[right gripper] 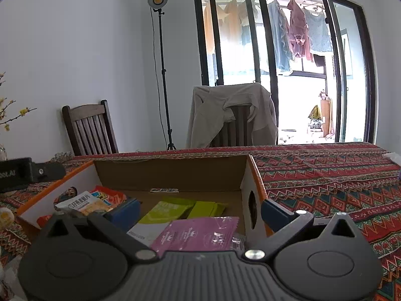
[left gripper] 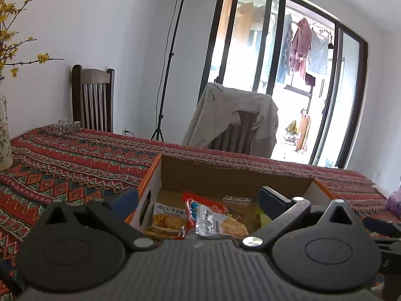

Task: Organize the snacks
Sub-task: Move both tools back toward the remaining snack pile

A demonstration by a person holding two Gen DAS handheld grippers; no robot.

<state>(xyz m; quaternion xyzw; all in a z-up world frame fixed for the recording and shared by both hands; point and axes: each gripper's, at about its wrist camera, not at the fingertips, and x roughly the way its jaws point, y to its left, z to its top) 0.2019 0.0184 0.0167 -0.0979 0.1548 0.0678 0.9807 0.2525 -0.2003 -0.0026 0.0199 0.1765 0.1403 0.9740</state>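
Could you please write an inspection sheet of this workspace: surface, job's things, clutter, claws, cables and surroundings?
Surface: table under a red patterned cloth.
Job's things: open cardboard box holding a purple packet, green packets, a cracker packet and a red packet.
Clutter: vase with yellow flowers at the left edge.
Claws: left claw and right claw open, holding nothing.
Cables: lamp cord down to a wall socket.
Surroundings: two chairs, one draped with a jacket; lamp stand; laundry outside the glass doors.

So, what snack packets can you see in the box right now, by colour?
Purple packet: 1
Green packets: 2
Red packets: 2
White cracker packet: 1
Total: 6 visible in the cardboard box; others may be hidden.
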